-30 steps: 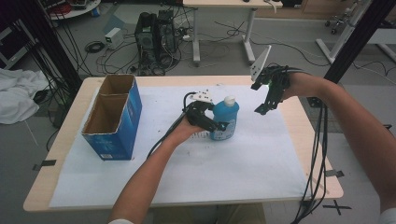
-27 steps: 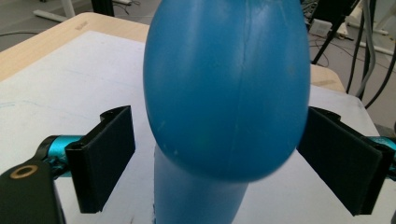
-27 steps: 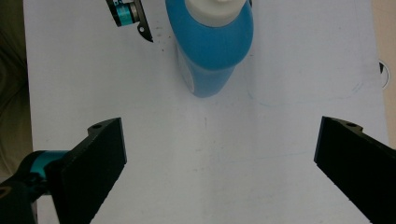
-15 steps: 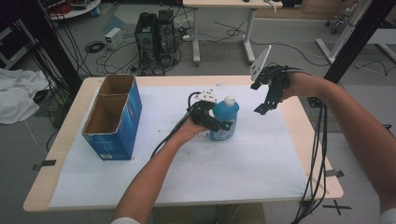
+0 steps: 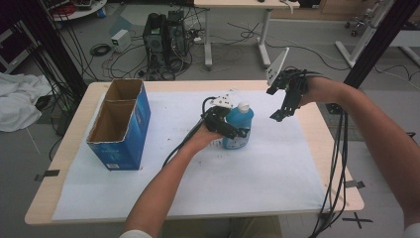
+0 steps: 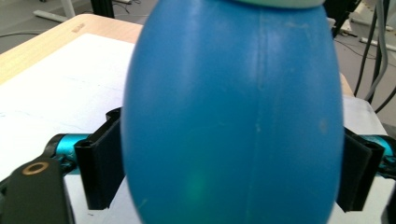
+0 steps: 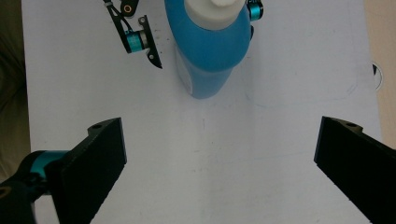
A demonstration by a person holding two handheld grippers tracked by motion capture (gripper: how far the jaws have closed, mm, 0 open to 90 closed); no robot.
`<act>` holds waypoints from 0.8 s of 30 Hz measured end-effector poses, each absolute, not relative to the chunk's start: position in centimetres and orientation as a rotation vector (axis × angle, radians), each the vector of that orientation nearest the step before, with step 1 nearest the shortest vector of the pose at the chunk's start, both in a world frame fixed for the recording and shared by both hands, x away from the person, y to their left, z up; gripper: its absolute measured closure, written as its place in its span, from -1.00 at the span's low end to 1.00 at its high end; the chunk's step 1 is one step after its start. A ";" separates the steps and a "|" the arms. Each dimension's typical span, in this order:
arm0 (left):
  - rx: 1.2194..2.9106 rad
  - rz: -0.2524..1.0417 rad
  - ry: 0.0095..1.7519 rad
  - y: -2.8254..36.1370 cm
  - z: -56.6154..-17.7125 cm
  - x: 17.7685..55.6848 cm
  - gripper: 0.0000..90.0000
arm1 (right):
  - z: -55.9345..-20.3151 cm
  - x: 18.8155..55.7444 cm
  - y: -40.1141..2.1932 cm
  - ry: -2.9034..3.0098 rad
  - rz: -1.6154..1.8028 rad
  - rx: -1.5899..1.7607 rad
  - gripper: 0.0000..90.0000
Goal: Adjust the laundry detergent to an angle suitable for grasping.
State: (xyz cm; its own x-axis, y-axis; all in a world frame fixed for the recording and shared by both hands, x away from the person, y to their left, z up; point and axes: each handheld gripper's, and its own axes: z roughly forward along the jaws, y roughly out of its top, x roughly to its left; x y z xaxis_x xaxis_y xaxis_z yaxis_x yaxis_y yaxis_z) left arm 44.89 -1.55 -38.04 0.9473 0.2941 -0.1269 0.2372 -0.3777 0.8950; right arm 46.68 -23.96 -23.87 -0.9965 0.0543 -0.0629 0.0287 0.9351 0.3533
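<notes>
In the high view, a blue bottle point(image 5: 238, 128) with a white cap stands upright near the middle of the table point(image 5: 168, 87), on the white sheet point(image 5: 198, 183) that covers most of the top. The left tool point(image 5: 233, 130) reaches in from the person's side and sits around the bottle's body, one black jaw on each flank. Its jaws have just been closing, with the bottle between them. The right tool point(image 5: 278, 115) hangs above the sheet to the right of the bottle, apart from it and pointing down. An open blue cardboard box point(image 5: 121, 126) stands at the left of the table, well away from the bottle.

In the left gripper view, the bottle point(image 6: 233, 116) is very close and stands between the two black pads point(image 6: 100, 170). The pads lie against its rounded sides, left and right, so the left tool grips the bottle at a wide span. The sheet point(image 6: 51, 93) and a strip of bare table edge show behind it.

In the right gripper view, the right tool point(image 7: 219, 175) looks down on the sheet point(image 7: 280, 93) with its jaws set wide and nothing between them. The bottle point(image 7: 210, 42) shows farther off at the top, cap toward the camera, with the left tool point(image 7: 196, 35) on either side of it.
</notes>
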 end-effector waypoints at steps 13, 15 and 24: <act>1.990 0.108 0.359 -1.6 -37.9 44.9 -0.42 | -23.9 46.6 -24.0 3.016 0.557 0.071 -0.97; 1.987 0.102 0.371 -1.6 -38.0 44.9 -0.42 | -23.8 46.6 -24.1 3.018 0.546 0.076 -0.97; 1.995 0.103 0.364 -1.7 -38.1 44.9 -0.35 | -23.9 46.6 -24.0 3.016 0.557 0.069 -0.97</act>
